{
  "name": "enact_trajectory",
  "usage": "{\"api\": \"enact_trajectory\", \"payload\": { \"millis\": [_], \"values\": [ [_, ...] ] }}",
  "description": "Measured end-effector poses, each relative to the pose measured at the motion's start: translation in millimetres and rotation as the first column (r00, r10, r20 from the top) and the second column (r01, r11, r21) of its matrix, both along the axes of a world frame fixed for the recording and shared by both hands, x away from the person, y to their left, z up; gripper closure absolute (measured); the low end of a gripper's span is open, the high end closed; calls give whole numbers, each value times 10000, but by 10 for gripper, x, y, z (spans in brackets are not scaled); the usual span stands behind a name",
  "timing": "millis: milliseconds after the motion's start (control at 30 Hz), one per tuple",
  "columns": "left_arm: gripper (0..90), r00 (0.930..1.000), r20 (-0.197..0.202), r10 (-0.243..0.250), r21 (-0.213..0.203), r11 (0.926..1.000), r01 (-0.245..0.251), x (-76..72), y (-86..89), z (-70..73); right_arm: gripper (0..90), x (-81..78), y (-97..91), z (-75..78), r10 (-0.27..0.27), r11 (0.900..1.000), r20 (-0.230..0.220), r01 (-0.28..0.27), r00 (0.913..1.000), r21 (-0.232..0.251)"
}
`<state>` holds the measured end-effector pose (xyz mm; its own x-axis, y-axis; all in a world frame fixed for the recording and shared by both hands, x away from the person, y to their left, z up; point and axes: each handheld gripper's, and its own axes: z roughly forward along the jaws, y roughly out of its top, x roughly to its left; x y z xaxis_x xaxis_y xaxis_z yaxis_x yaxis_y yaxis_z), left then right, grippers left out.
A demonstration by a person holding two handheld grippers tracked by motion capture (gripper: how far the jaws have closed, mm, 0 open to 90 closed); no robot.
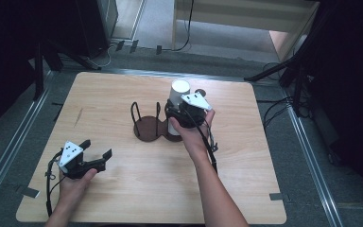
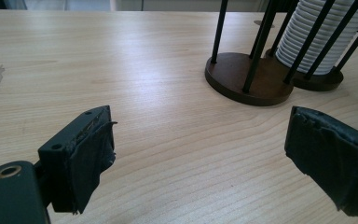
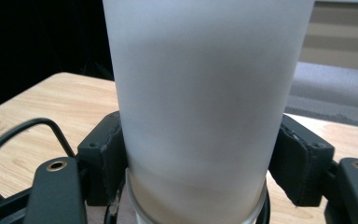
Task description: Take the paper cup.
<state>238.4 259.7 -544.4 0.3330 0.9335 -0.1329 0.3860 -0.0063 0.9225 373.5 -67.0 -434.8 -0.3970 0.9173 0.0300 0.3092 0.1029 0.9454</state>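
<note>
A dark brown two-bay cup rack [image 1: 146, 128] with black wire posts stands mid-table. Its right bay holds a stack of white cups [image 2: 317, 37]; its left bay [image 2: 247, 79] has nothing in it. My right gripper [image 1: 175, 112] reaches in from the near right and is shut on the top white cup [image 1: 180, 90], upside down. In the right gripper view the jaws press both sides of that cup [image 3: 205, 84], and another cup's rim shows just below. My left gripper [image 1: 97, 148] rests open near the table's front left, holding nothing; its jaws [image 2: 200, 158] face the rack.
The light wooden table [image 1: 123, 189] has a dark smear [image 1: 78, 117] at its left. Black stands and cables [image 1: 283, 71] crowd the floor beyond the far and right edges. Strips of tape [image 1: 275, 196] mark the table's near corners.
</note>
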Motion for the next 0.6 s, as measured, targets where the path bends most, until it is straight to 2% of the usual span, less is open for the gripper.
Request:
{"api": "enact_trajectory", "payload": {
  "millis": [100, 600],
  "values": [
    [86, 10000, 18, -8, -12, 10000, 8, 0, 0, 0, 282, -24, 7, 53, -84, 10000, 281, 84, 9996, -2],
    [86, 9999, 54, -85, 53, 10000, 84, 1, -6, 2, 309, -75, -16, 309, -86, 9995, 836, 62, 9965, 295]
  ]
}}
